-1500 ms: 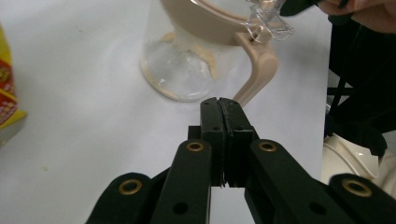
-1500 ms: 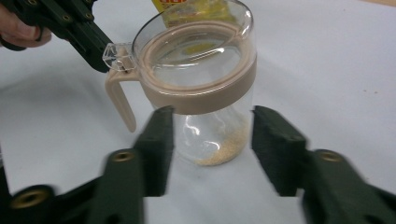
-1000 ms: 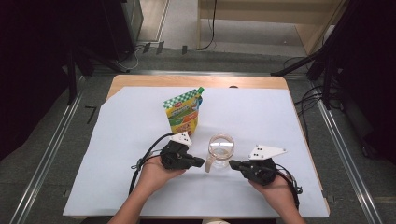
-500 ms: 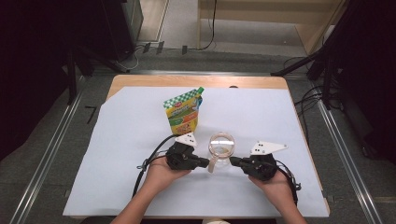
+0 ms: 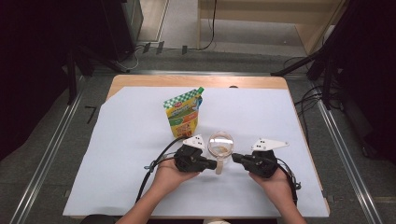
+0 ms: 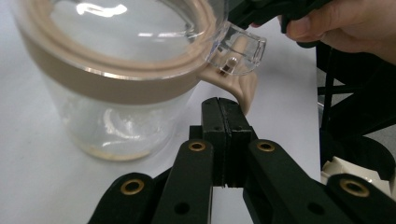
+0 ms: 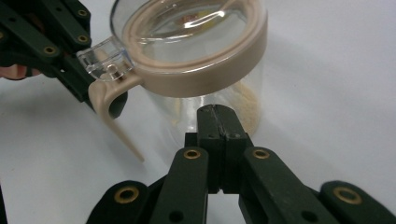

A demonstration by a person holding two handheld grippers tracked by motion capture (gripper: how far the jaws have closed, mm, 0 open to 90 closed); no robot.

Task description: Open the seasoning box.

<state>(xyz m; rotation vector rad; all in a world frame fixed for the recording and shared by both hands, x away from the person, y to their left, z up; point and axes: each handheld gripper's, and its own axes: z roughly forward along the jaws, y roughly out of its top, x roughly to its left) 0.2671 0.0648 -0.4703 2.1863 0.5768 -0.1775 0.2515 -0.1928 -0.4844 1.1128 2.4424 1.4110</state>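
Here both closed tools [image 5: 212, 164] [image 5: 236, 157] flank the jar [image 5: 220, 144]; table edges well apart.

Jar [image 5: 220, 145]: clear glass, colourless wall; tan-beige band round the rim, same beige on its handle [image 7: 114, 123]; transparent lid with a clear tab [image 6: 238, 51]. Pale yellowish-tan residue low inside the glass. Pouch [image 5: 183, 114]: yellow-green body with an orange and red panel, green-and-white chequered strip along the top, green cap at one corner. Left hand-held gripper [image 5: 211, 164]: black body and black jaws with brass-coloured rivets, white plate on top. Right hand-held gripper [image 5: 236, 157]: same black, brass rivets, white three-cornered plate. Cables black. Counter [image 5: 140, 81]: light wood edge, covered by a plain pale blue-white sheet [image 5: 116, 154]. Floor grey.
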